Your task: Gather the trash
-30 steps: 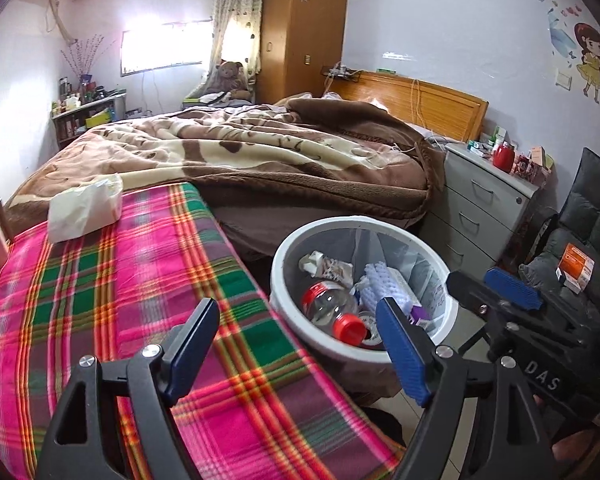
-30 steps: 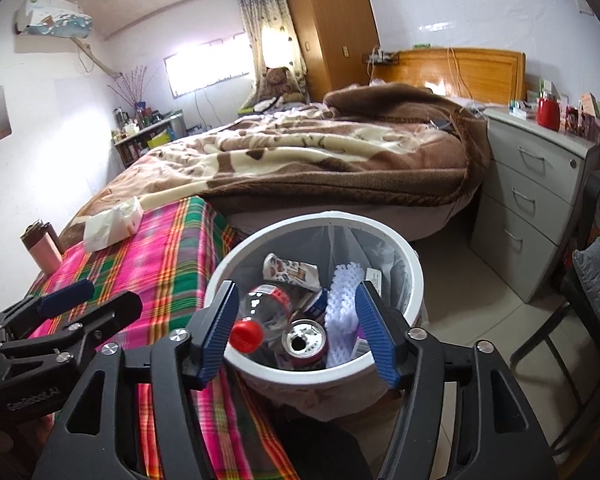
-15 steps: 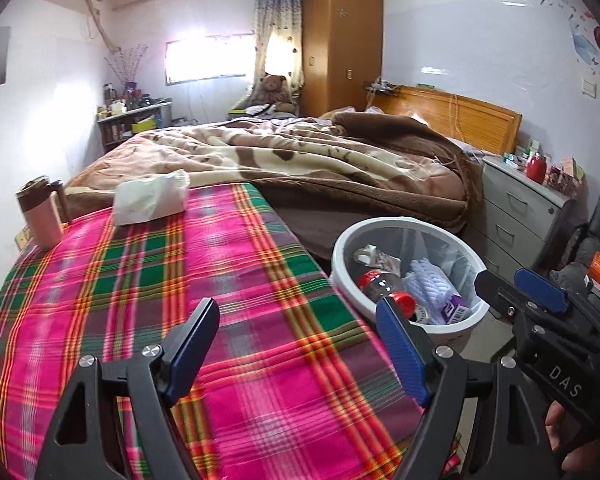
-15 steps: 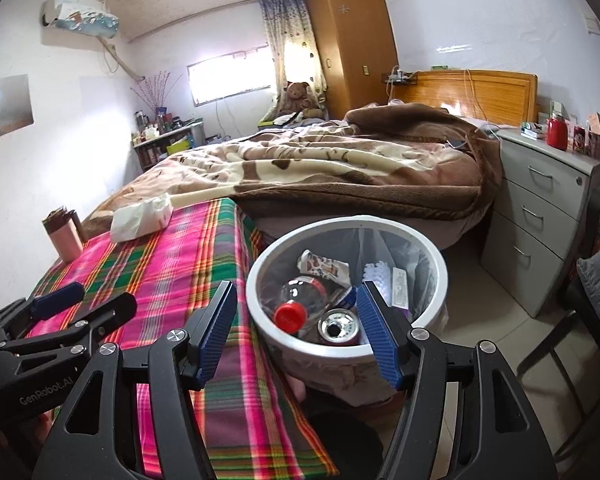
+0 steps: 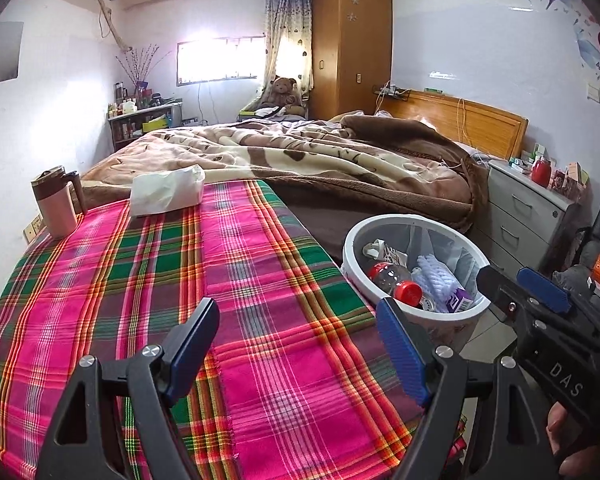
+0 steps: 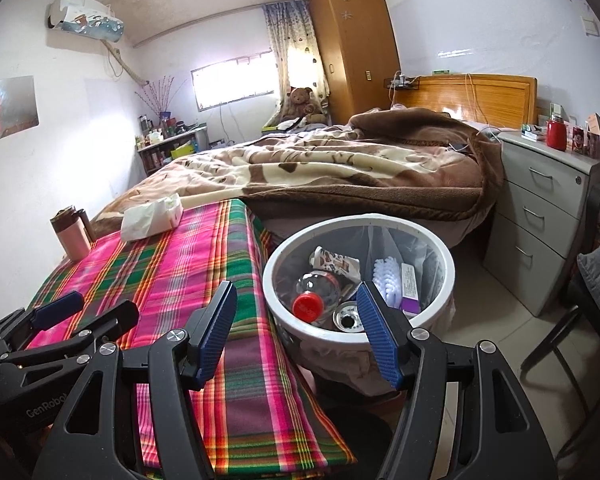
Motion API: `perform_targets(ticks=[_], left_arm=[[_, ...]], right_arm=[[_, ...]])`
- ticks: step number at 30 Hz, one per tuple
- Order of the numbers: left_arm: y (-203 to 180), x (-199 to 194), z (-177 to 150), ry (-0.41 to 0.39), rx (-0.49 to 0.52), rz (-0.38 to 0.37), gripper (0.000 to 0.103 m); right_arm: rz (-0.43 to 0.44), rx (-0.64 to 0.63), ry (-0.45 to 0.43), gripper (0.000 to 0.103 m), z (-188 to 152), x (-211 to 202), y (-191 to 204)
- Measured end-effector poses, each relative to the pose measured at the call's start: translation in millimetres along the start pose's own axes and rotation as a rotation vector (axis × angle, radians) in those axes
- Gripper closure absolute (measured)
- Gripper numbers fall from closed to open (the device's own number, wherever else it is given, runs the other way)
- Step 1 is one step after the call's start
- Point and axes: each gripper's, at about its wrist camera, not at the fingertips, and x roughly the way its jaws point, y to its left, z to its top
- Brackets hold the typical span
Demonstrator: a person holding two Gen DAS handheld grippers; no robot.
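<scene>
A white round trash bin [image 5: 352, 248] [image 6: 448, 276] stands on the floor at the right edge of the table. It holds a clear bottle with a red cap [image 6: 312, 298] [image 5: 396, 282], a can [image 6: 348, 318], a crumpled wrapper [image 6: 334, 260], a white brush [image 6: 384, 278] and a purple box [image 6: 410, 286]. My left gripper [image 5: 298, 344] is open and empty above the plaid tablecloth [image 5: 180, 280]. My right gripper [image 6: 296, 328] is open and empty over the near rim of the bin. The right gripper also shows in the left wrist view [image 5: 520, 284].
A white tissue pack [image 5: 166, 190] [image 6: 152, 218] and a pink-and-brown mug [image 5: 56, 204] [image 6: 70, 234] stand at the table's far end. A bed with a brown blanket [image 5: 320, 160] lies behind. A grey drawer cabinet [image 6: 540, 216] and a dark chair [image 6: 592, 280] stand right.
Both grippers have drawn back and risen, so the bin looks smaller and farther to the right. More of the table, the tissue pack and the mug have come into view. Both stay open.
</scene>
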Motion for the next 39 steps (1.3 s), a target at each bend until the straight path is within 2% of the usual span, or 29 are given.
perform_targets(ticks=[39], left_arm=[[2.6,-7.2,-0.2,-0.011,-0.013,0.001,0.021]], right_arm=[[-0.004,-0.001,-0.004,0.039,-2.3,-6.4,4.4]])
